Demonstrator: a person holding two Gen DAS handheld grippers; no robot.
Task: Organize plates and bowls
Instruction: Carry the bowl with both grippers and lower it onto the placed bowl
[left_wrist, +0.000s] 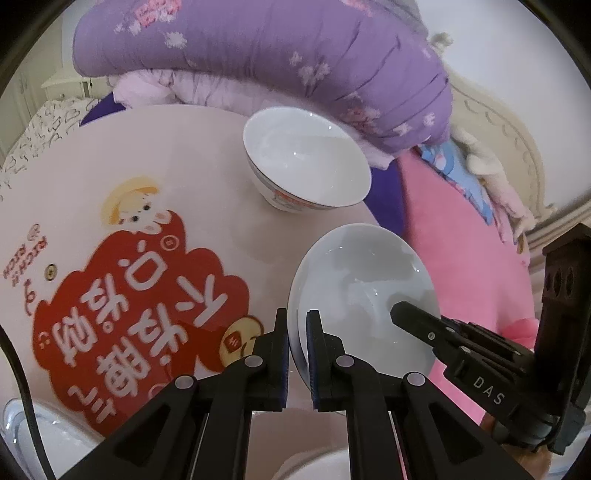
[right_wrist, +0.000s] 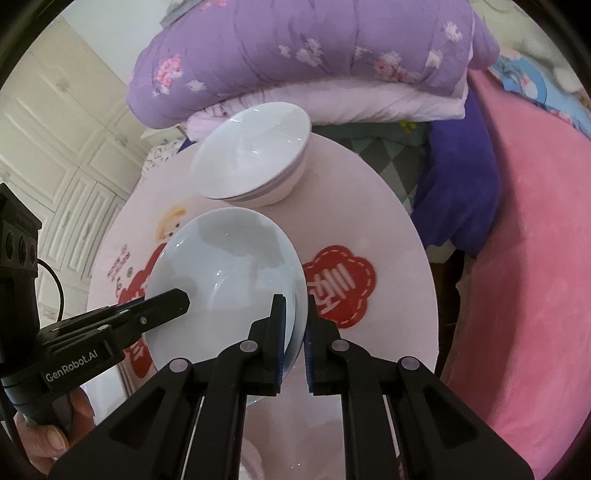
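I hold the pale blue glazed plate (left_wrist: 362, 291) by opposite rims, left gripper (left_wrist: 297, 354) and right gripper (right_wrist: 295, 343) both clamped shut, with the white patterned bowl (left_wrist: 306, 158) resting just beyond on the round pink table (left_wrist: 184, 155).

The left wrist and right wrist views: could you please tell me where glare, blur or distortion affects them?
Left wrist view: the plate carries patchy window reflections, the table's red print is slightly smeared, and fisheye bends the edges. Right wrist view: the bowl looks motion-blurred, the plate shows similar glare, and black vignette rings the corners.
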